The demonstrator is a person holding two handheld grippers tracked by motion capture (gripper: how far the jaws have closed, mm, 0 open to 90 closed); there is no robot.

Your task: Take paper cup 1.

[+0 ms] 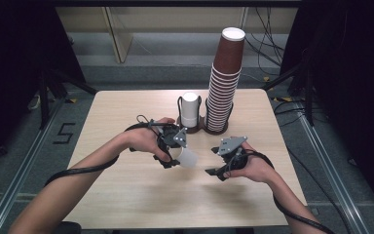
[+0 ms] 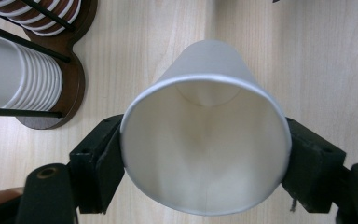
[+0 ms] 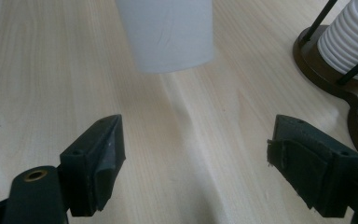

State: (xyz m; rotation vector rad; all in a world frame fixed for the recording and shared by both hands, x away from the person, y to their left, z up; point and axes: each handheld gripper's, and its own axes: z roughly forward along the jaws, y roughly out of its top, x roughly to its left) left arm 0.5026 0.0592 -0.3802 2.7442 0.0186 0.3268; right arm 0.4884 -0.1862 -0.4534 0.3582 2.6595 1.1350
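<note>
Rack (image 1: 197, 129) on pale wooden table (image 1: 126, 195) holds white cup stack (image 1: 191, 108) and brown cup stack (image 1: 224, 83). Left gripper (image 1: 175, 155) clamps an empty white paper cup (image 2: 205, 140); right gripper (image 1: 216, 165) jaws spread, holding nothing.

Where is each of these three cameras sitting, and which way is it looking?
High view: above the person's side, looking down the table; forearms, left gripper, right gripper.
Left gripper view: rides that gripper, looking into the white cup its pads clamp.
Right gripper view: looks between open pads along the table.
Shared: white cup, cup rack.
</note>
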